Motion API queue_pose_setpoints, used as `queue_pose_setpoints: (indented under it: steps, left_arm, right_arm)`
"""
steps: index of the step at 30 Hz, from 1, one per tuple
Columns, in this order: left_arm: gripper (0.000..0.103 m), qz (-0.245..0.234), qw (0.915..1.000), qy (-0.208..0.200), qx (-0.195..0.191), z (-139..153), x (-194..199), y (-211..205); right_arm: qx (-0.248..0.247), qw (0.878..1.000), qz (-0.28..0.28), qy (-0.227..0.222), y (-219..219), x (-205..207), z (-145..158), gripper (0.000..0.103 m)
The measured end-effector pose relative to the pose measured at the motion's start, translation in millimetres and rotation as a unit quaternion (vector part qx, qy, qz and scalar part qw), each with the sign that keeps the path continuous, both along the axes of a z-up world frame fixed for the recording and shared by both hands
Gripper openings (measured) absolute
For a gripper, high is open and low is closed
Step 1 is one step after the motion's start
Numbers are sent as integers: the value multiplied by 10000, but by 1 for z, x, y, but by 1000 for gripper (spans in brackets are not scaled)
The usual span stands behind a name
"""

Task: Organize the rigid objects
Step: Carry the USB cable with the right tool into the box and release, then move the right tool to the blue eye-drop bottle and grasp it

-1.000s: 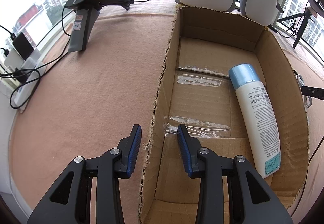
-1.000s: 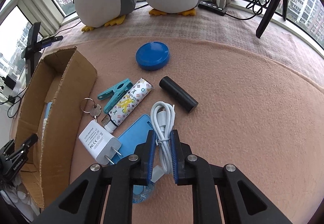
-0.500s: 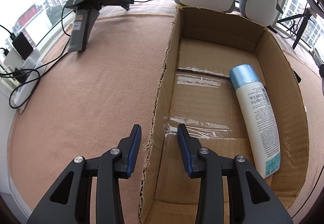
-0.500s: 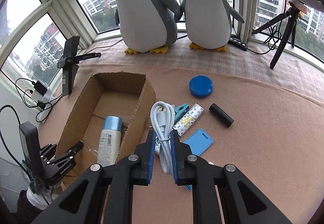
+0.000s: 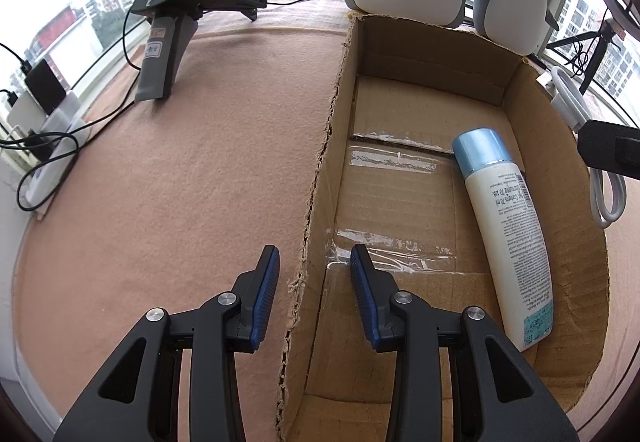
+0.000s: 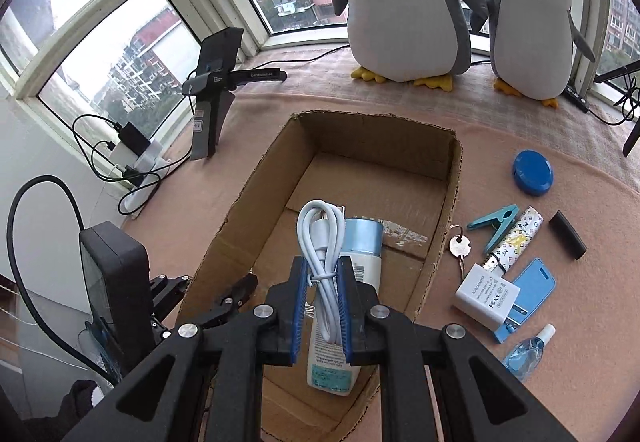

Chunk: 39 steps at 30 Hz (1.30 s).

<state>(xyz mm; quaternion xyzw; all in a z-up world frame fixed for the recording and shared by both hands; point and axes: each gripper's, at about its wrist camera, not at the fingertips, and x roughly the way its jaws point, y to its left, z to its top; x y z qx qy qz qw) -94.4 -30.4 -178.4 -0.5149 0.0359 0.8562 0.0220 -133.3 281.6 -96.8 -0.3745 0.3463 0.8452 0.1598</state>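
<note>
My right gripper (image 6: 321,308) is shut on a coiled white cable (image 6: 320,234) and holds it in the air over the open cardboard box (image 6: 448,202). A white bottle with a light blue cap (image 6: 362,242) lies on the box floor under the cable. In the left wrist view the bottle (image 5: 506,218) lies along the box's right side, and the cable (image 5: 570,102) shows past the box's right wall (image 5: 560,138). My left gripper (image 5: 314,284) is open and straddles the box's torn left wall (image 5: 320,178) near the front, its fingers apart from it.
Right of the box on the pink cloth lie a blue round lid (image 6: 533,172), a teal clip (image 6: 494,220), a patterned tube (image 6: 516,238), a black cylinder (image 6: 567,241), a key (image 6: 457,246), a white charger (image 6: 486,294), a blue card (image 6: 530,288) and a small spray bottle (image 6: 528,352). Two plush penguins (image 6: 404,2) stand behind; a black stand (image 6: 210,98) is left.
My right gripper has carried the cable from above the loose objects leftward to over the box. The cable now shows at the right edge of the left wrist view. My left gripper has not moved.
</note>
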Motion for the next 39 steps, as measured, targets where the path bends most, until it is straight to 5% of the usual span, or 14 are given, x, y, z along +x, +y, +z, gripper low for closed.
queue_pose_setpoints:
  steps: [7,10,11,24,39]
  left_arm:
    - [36,3,10000,6,14,0,0,0]
    - [36,4,10000,6,8,-1,0,0]
    - [36,2,10000,9,9,-1,1,0]
    - [35,-7,10000,14,-2,0,1,-1]
    - [35,-11,10000,19,-4,0,1,-1]
  right_arm:
    - [-47,9999,115,-15,-11,-12,-5,18]
    - [0,10000,95,6,-11,-11,-2,47]
    - [50,10000,76,8,-12,-10,-1,50]
    - [177,9993,-288,-139,5,18,-1,50]
    - [-60,9862,-1491,-720,51,109,-34,50]
